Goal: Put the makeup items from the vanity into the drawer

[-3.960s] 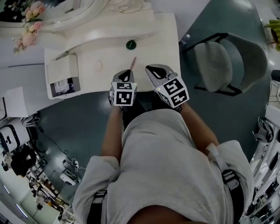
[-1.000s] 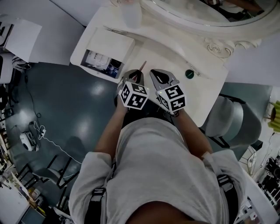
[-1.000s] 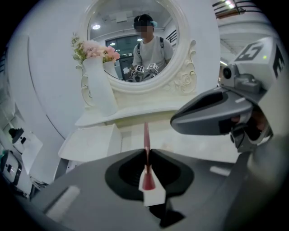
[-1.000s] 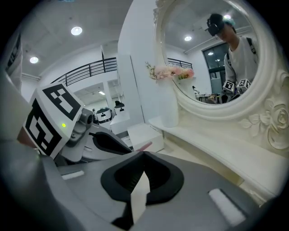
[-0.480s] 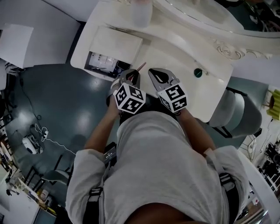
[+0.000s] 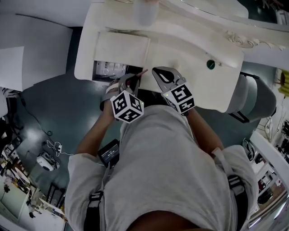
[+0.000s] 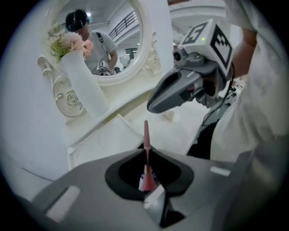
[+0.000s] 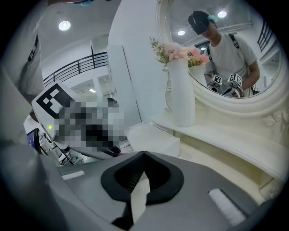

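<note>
A thin pink makeup pencil [image 6: 142, 73] sticks out forward from my left gripper [image 6: 134, 81], which is shut on its lower end. In the left gripper view the pencil [image 7: 146, 137] stands upright between the jaws of the left gripper [image 7: 146, 152]. It hovers at the vanity's front edge, just right of the open drawer [image 6: 107, 70], where some small items lie. My right gripper [image 6: 159, 71] is beside it over the white vanity top [image 6: 189, 79], shut and empty, and its jaws meet in the right gripper [image 8: 143, 154] view. A small dark green round item [image 6: 210, 64] lies on the vanity to the right.
A white vase [image 6: 145, 12] with pink flowers [image 8: 180, 53] stands at the back of the vanity under the oval mirror [image 7: 108, 40]. The white box lid [image 6: 121, 47] covers the drawer's back part. A grey chair [image 6: 255, 99] stands to the right on the dark floor [image 6: 58, 113].
The head view has swung, so the vanity sits more level across the top. My left gripper with the pencil has drifted a little left, nearer the drawer. Both grips are unchanged.
</note>
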